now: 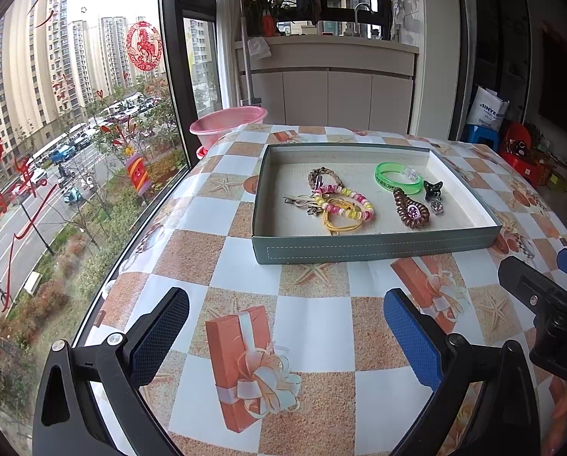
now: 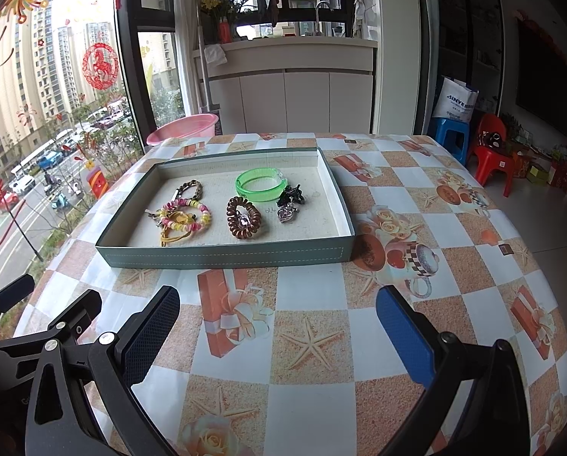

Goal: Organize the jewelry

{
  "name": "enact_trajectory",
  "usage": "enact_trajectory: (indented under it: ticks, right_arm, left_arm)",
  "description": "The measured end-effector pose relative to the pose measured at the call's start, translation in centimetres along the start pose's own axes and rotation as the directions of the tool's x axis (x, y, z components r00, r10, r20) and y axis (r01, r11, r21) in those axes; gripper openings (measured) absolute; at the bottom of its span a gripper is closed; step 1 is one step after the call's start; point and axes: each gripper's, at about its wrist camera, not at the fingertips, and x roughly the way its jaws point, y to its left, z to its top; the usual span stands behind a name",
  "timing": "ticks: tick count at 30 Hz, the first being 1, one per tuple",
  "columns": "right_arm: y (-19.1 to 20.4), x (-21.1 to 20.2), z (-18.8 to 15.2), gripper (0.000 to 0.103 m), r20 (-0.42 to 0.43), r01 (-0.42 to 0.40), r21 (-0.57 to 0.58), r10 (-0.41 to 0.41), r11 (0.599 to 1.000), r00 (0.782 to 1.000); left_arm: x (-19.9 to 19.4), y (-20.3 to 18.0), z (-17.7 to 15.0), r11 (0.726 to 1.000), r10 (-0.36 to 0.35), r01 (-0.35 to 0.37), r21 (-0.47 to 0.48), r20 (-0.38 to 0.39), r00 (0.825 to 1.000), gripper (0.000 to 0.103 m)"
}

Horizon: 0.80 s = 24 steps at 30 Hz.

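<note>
A grey-green shallow tray (image 1: 374,252) (image 2: 222,258) sits on the checked table and holds the jewelry. Inside lie a green bangle (image 1: 397,178) (image 2: 258,184), a brown coil hair tie (image 1: 412,209) (image 2: 243,217), a black claw clip (image 1: 433,189) (image 2: 291,194), a small silver clip (image 1: 436,207) (image 2: 286,214), a brown bead bracelet (image 1: 323,176) (image 2: 190,187), a pink-yellow bead bracelet (image 1: 348,203) (image 2: 186,214) and a yellow cord (image 1: 338,224) (image 2: 173,237). My left gripper (image 1: 287,334) is open and empty, in front of the tray. My right gripper (image 2: 277,328) is open and empty, beside it.
A pink basin (image 1: 228,123) (image 2: 182,127) stands beyond the table's far left corner by the window. A white cabinet (image 2: 287,98) stands behind the table. Blue (image 2: 452,136) and red (image 2: 498,155) stools stand on the floor to the right.
</note>
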Motion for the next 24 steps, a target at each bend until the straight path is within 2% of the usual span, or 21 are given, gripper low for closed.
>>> enact_trajectory:
  ticks: [24]
  right_arm:
    - [0.34,-0.07,-0.4,0.103,-0.003,-0.004,0.003,0.004,1.0,1.0]
  left_arm:
    - [0.36,0.57,-0.13,1.0,-0.022,0.022,-0.015,-0.028,0.999,0.103]
